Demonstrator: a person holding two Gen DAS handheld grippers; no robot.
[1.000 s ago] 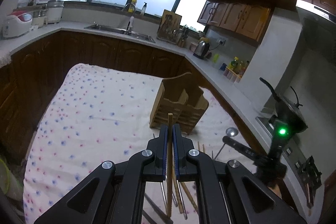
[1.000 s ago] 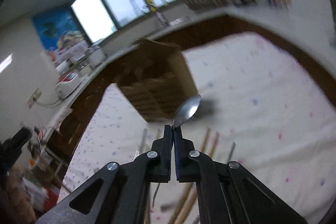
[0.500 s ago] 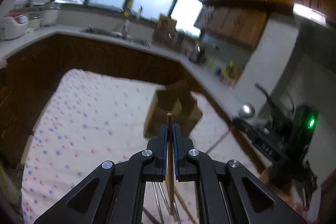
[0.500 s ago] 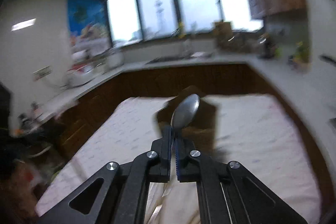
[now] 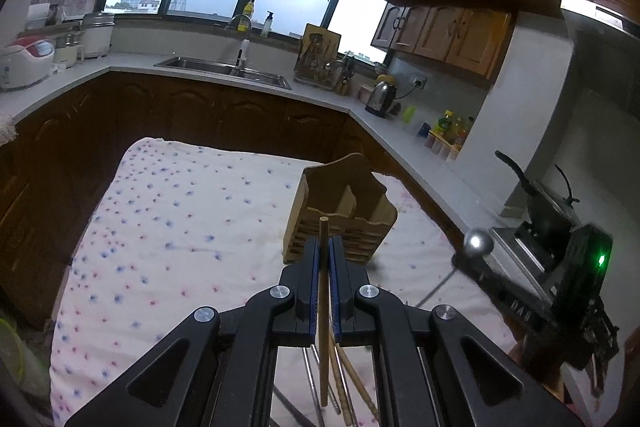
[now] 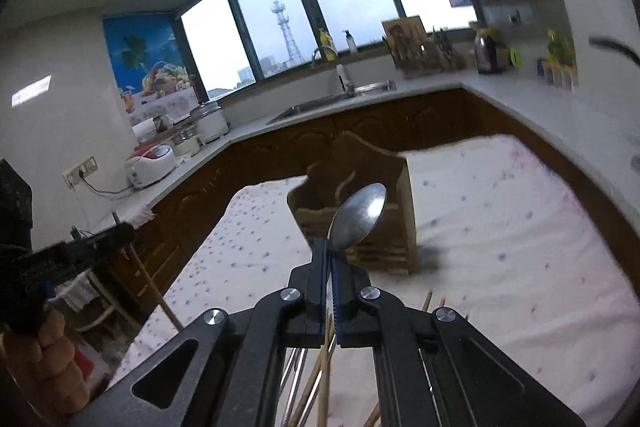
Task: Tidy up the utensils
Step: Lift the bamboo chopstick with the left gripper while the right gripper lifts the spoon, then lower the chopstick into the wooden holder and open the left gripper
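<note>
My left gripper [image 5: 324,247] is shut on a wooden chopstick [image 5: 323,291] that stands nearly upright between the blue pads, its tip just below the wooden utensil holder [image 5: 340,215]. My right gripper [image 6: 330,251] is shut on a metal spoon [image 6: 358,217], bowl up, in front of the same utensil holder [image 6: 360,211]. In the left wrist view the spoon [image 5: 478,242] shows at the right with the other gripper. Loose chopsticks and metal utensils [image 5: 344,387] lie on the cloth below the grippers.
A dotted white cloth [image 5: 180,227] covers the table. Dark cabinets, a counter with a sink [image 5: 224,67], a kettle [image 5: 382,99] and a stove with a pan [image 5: 540,215] ring the table. A hand [image 6: 44,359] holds the left gripper at the left edge.
The right gripper has lifted the spoon and swung to face the holder squarely. The left gripper has kept its chopstick and its aim; the spoon now sits higher in its view.
</note>
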